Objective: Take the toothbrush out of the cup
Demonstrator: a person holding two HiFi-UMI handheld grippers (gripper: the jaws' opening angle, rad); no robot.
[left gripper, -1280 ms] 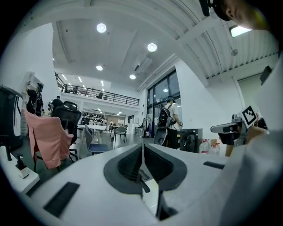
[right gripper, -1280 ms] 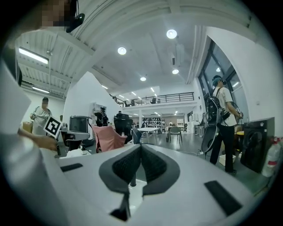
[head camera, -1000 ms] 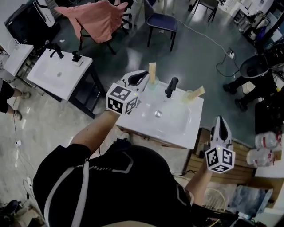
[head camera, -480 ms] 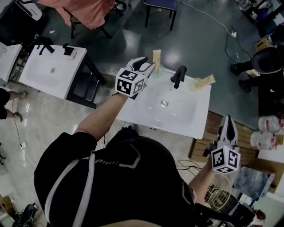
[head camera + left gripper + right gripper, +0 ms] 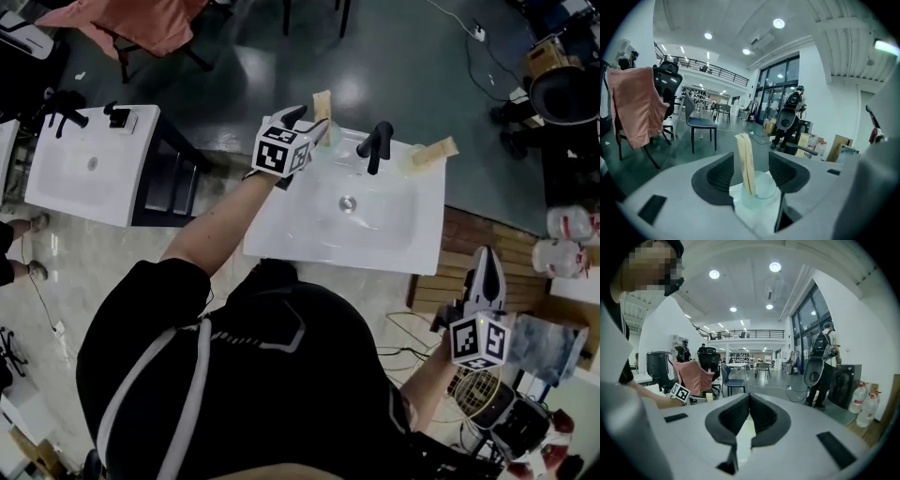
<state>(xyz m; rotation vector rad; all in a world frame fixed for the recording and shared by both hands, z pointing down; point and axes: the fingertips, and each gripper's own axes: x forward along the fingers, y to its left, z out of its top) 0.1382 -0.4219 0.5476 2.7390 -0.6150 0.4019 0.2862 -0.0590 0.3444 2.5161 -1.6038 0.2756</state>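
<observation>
A clear cup (image 5: 757, 190) stands on the back left corner of the white sink (image 5: 375, 239). A pale flat toothbrush (image 5: 746, 161) stands upright in it, also seen from above as the toothbrush (image 5: 322, 105). My left gripper (image 5: 312, 127) is level with the cup. Its jaws are opening, with the toothbrush between them and neither pad touching it. In the left gripper view the left gripper (image 5: 749, 174) frames the brush and cup. My right gripper (image 5: 488, 262) hangs off the sink's right side, shut and holding nothing. In its own view the right gripper (image 5: 749, 414) shows the jaws pressed together.
A black faucet (image 5: 375, 145) rises at the back middle of the sink. A second cup with a toothbrush (image 5: 429, 154) stands at the back right corner. Another sink (image 5: 89, 173) is to the left. Water bottles (image 5: 570, 225) and a wooden pallet (image 5: 469, 246) lie right.
My left gripper has come down to the cup at the sink's back left corner and its jaws have opened around the toothbrush. The right gripper has sunk slightly and stayed shut.
</observation>
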